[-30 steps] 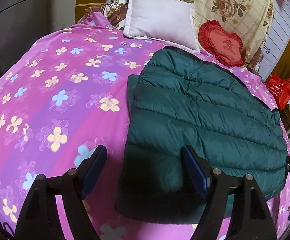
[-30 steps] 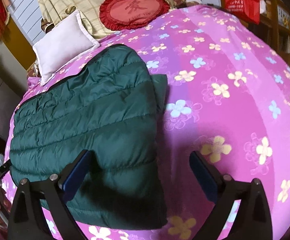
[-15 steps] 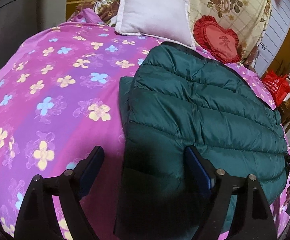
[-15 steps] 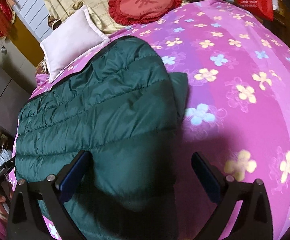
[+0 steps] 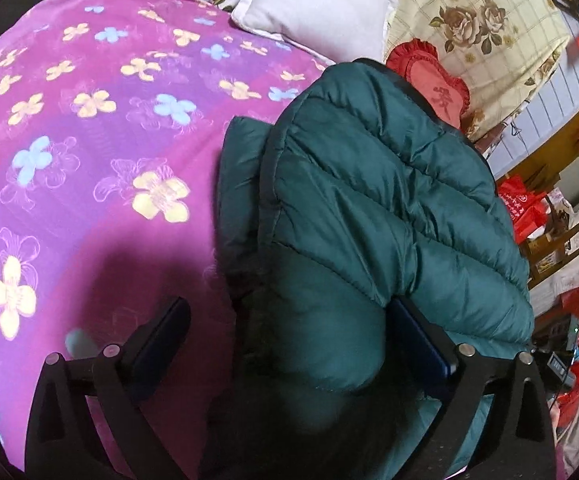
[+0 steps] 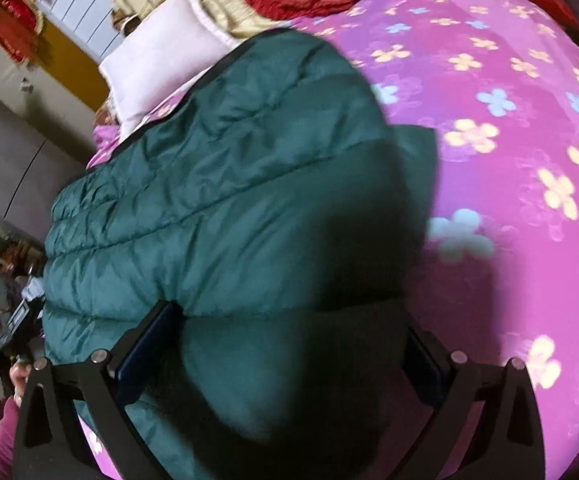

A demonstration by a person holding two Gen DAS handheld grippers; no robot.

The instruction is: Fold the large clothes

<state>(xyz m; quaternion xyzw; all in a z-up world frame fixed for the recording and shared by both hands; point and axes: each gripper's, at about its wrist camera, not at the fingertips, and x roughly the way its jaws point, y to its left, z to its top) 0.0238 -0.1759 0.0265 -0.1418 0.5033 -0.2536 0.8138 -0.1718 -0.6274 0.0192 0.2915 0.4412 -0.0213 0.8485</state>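
A dark green quilted down jacket (image 5: pixel 377 208) lies folded on the pink flowered bedspread (image 5: pixel 89 152); it also fills the right wrist view (image 6: pixel 229 184). My left gripper (image 5: pixel 289 340) is open, low over the jacket's near left corner, with jacket fabric bulging between its fingers. My right gripper (image 6: pixel 285 344) is open and straddles the jacket's near right corner, its left finger (image 6: pixel 145 344) pressed against the fabric. The jacket's near edge is hidden in shadow under both grippers.
A white pillow (image 5: pixel 317 4) and a red heart cushion (image 5: pixel 433 80) lie at the bed's head before a floral quilt (image 5: pixel 469 12). Red bags (image 5: pixel 525 204) and clutter stand beside the bed. A person's hand (image 6: pixel 19 376) shows at the left edge.
Both grippers have moved forward and down onto the jacket's near corners, so the fabric now sits between their open fingers. The jacket itself has not shifted.
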